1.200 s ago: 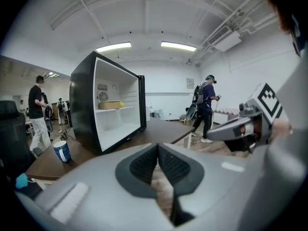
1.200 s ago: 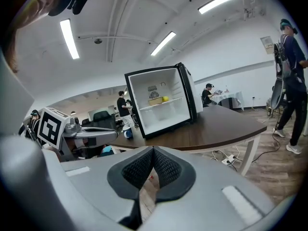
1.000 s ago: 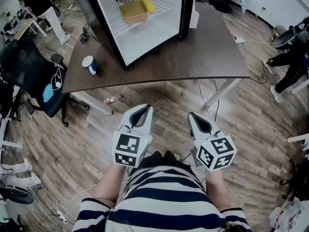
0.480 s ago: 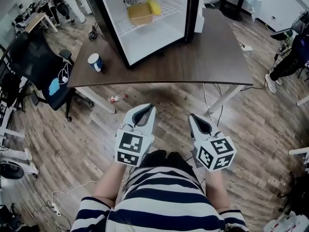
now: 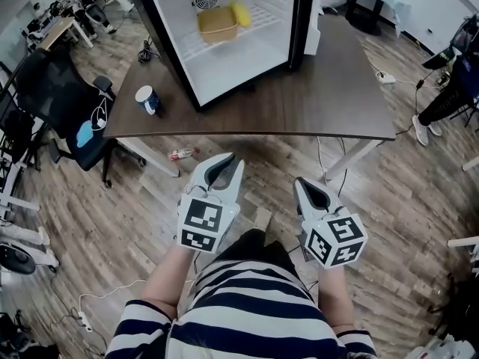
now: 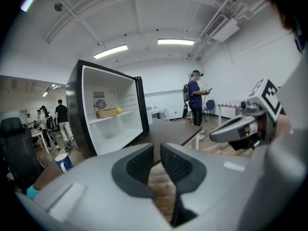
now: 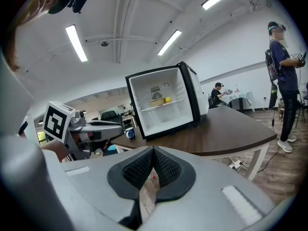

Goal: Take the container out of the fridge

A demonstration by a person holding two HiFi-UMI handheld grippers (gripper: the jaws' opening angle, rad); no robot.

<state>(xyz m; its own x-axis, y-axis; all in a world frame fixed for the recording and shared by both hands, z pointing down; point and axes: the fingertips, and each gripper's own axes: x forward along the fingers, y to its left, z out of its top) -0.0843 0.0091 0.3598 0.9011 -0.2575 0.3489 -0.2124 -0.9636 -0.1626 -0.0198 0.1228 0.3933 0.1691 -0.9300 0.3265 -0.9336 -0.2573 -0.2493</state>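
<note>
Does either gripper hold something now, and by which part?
Nothing is held. The left gripper has its jaws slightly apart, the right gripper has its jaws together, and both are empty.

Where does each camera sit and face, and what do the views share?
Head view: on the person's head, facing steeply down at floor and table; shows striped torso, left gripper, right gripper.
Left gripper view: on the left gripper, facing along its slightly parted fingers toward the open fridge; right gripper at right.
Right gripper view: on the right gripper, facing along its closed fingers toward the fridge; left gripper at left.
Shared: all three show the fridge with the container on its shelf.
</note>
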